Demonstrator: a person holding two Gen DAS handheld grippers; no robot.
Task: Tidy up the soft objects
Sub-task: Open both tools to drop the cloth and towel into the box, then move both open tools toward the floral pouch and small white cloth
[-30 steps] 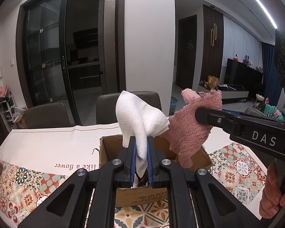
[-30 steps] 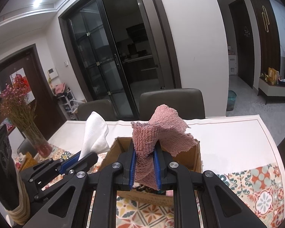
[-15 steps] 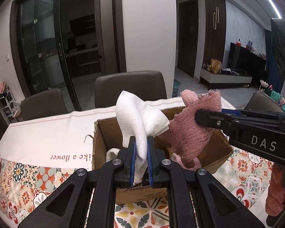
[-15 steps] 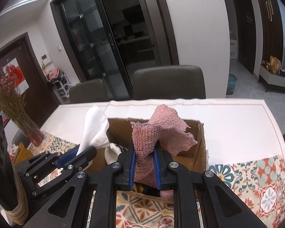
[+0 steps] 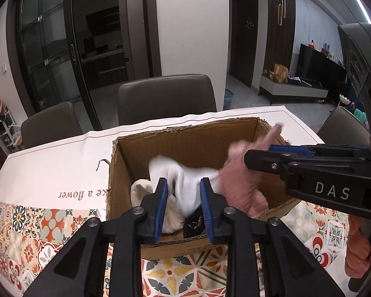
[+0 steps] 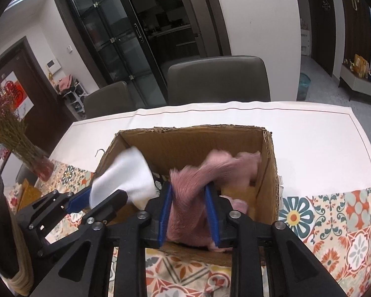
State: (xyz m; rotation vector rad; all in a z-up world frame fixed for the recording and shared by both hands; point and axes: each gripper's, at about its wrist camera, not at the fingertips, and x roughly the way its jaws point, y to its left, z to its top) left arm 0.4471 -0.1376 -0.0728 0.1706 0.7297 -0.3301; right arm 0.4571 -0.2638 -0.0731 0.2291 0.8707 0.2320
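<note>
Both grippers just let go over cardboard box near table's far edge. Left gripper jaws parting, white cloth slipping free. Right gripper same, pink cloth dropping in. Two more sorted, looks like.

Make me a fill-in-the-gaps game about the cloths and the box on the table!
1. The left gripper has a ____ cloth between its blue pads.
2. The right gripper has a fuzzy ____ cloth between its pads.
3. Both cloths hang over an open ____ box.
4. The chair behind the table has ____ sitting on it.

Missing words: white; pink; cardboard; nobody
</note>
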